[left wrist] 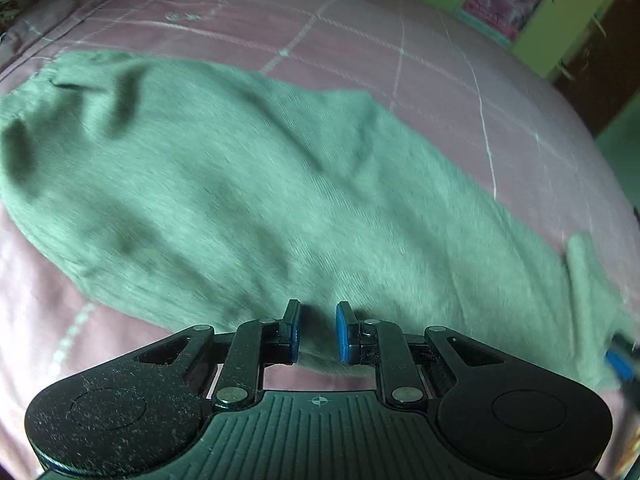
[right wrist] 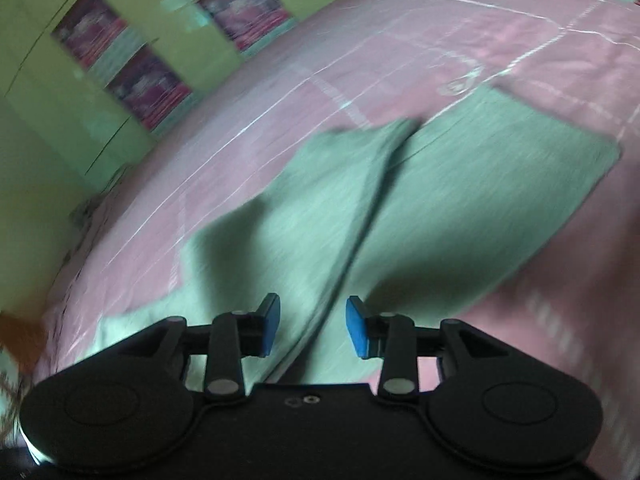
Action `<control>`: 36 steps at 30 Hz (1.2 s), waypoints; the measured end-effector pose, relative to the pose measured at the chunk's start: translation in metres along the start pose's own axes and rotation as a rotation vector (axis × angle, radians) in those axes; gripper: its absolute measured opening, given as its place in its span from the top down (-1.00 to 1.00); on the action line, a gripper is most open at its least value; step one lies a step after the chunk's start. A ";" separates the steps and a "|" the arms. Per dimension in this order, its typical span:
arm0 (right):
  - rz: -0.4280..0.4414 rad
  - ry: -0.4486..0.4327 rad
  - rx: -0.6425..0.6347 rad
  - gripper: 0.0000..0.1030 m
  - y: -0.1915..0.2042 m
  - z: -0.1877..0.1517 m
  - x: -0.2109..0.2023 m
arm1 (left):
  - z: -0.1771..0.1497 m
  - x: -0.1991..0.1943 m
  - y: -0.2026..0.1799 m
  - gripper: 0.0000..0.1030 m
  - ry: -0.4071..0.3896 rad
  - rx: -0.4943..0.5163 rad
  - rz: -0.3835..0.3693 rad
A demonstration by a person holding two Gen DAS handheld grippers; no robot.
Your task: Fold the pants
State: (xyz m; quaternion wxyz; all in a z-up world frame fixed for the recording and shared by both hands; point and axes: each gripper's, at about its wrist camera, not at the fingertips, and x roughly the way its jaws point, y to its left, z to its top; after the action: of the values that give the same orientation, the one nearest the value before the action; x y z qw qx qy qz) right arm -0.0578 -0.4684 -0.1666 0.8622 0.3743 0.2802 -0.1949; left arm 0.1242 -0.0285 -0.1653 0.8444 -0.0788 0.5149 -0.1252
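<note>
The left gripper (left wrist: 318, 332) has its fingers (left wrist: 294, 330) parted, holding nothing, poised at the near edge of the pants (left wrist: 248, 200). The right gripper (right wrist: 312, 326) is likewise spread and empty, hanging over the ridge where one layer of cloth overlaps the other. The pants lie laid out along the pink bed (left wrist: 400, 60), green and rumpled, one layer already lapped over the other (so the next fold looks like a crosswise one, I judge). To do it well, each pair of fingers should probably close on both layers at the edge, not the top one alone, and lift together so the cloth carries over evenly; the wrinkles near the far end may need smoothing. Both views are blurred. Beyond the bed stands a green cabinet (right wrist: 60, 92), well apart; nothing lies on the bed to block the fold.
</note>
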 end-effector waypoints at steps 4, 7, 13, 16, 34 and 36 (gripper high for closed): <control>-0.005 0.004 0.056 0.39 -0.023 0.029 0.029 | -0.006 0.009 0.001 0.67 0.002 -0.008 0.023; 0.016 0.005 0.097 0.75 -0.029 0.044 0.051 | -0.007 0.007 -0.004 0.67 0.004 0.014 0.041; 0.117 -0.044 -0.042 0.38 0.007 0.065 0.056 | -0.007 0.006 -0.011 0.67 0.000 0.044 0.080; 0.096 0.009 0.006 0.36 0.003 0.076 0.077 | -0.008 0.005 -0.012 0.67 -0.001 0.048 0.087; -0.165 -0.118 -0.080 0.79 -0.082 0.015 -0.024 | -0.009 0.005 -0.014 0.67 -0.028 0.090 0.095; -0.124 -0.116 -0.026 0.63 -0.085 0.022 -0.029 | -0.009 0.005 -0.014 0.67 -0.031 0.084 0.097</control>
State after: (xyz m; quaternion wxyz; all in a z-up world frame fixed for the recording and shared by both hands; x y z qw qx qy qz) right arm -0.1188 -0.5363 -0.1815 0.8680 0.3330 0.2549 -0.2657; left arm 0.1166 -0.0429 -0.1698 0.8599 -0.0204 0.4993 -0.1045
